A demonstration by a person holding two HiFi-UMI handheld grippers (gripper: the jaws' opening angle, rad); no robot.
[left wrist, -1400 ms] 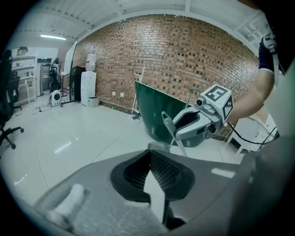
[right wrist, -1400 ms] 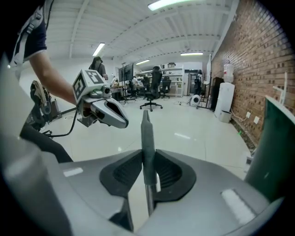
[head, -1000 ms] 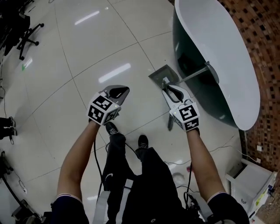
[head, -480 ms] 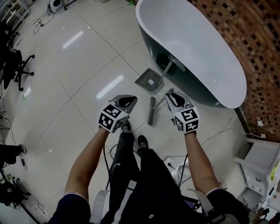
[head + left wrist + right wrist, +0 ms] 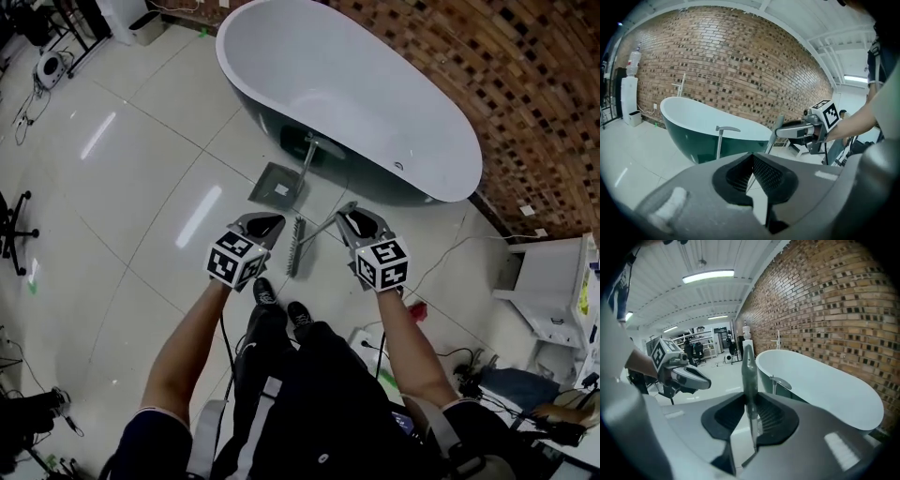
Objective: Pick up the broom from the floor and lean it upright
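The broom's thin grey handle (image 5: 325, 227) runs from my right gripper (image 5: 349, 221) down to the brush head (image 5: 296, 247), which hangs low between the two grippers. The right gripper is shut on that handle (image 5: 749, 376), which stands up between its pads in the right gripper view. In the left gripper view, the broom handle (image 5: 779, 127) shows in the right gripper ahead. My left gripper (image 5: 266, 223) is beside the brush head, not touching it. Its jaws meet at the tips with nothing between them.
A dark green bathtub (image 5: 281, 112) with a white inside stands ahead against a brick wall. A grey dustpan (image 5: 277, 185) sits on the floor, its long handle (image 5: 307, 157) leaning on the tub. A white cabinet (image 5: 548, 291) and cables lie to the right.
Both grippers have risen and drawn back from the tub. The broom came up with the right gripper, and its brush head has swung in between the two grippers.
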